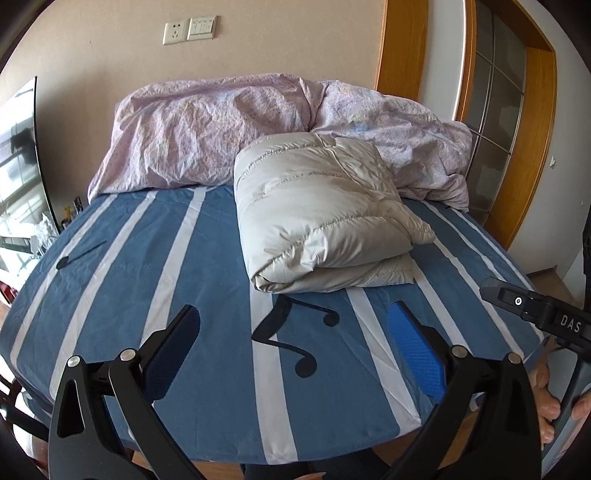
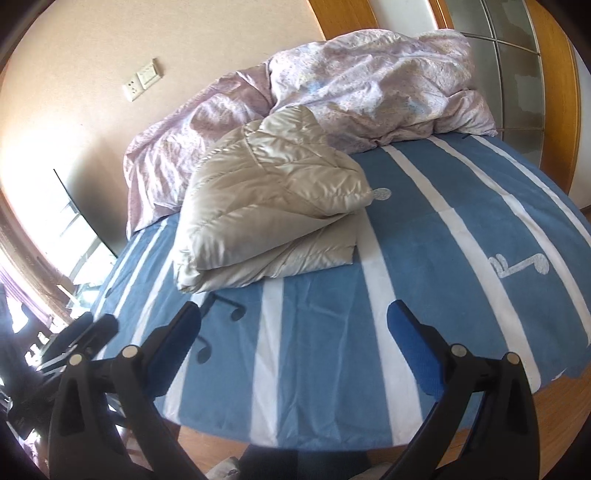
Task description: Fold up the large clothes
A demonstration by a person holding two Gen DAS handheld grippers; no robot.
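My left hand-held gripper and right hand-held gripper gape wide, empty, short of the folded jacket beside the duvet on the bed; the puffy fold could spring open.

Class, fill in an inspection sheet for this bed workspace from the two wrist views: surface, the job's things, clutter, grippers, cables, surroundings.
Surface: bed sheet, blue with white stripes and music-note prints, lightly creased.
Job's things: beige puffer jacket, folded into a thick bundle, lying on the sheet toward the far side.
Clutter: crumpled pink duvet heaped along the wall, behind and touching the jacket.
Grippers: left gripper open, holding nothing, at the bed's near edge; right gripper open, holding nothing, also at the near edge.
Cables: nothing seen.
Surroundings: wall socket and switch plate; wooden-framed glass door on the right; window light on the left.
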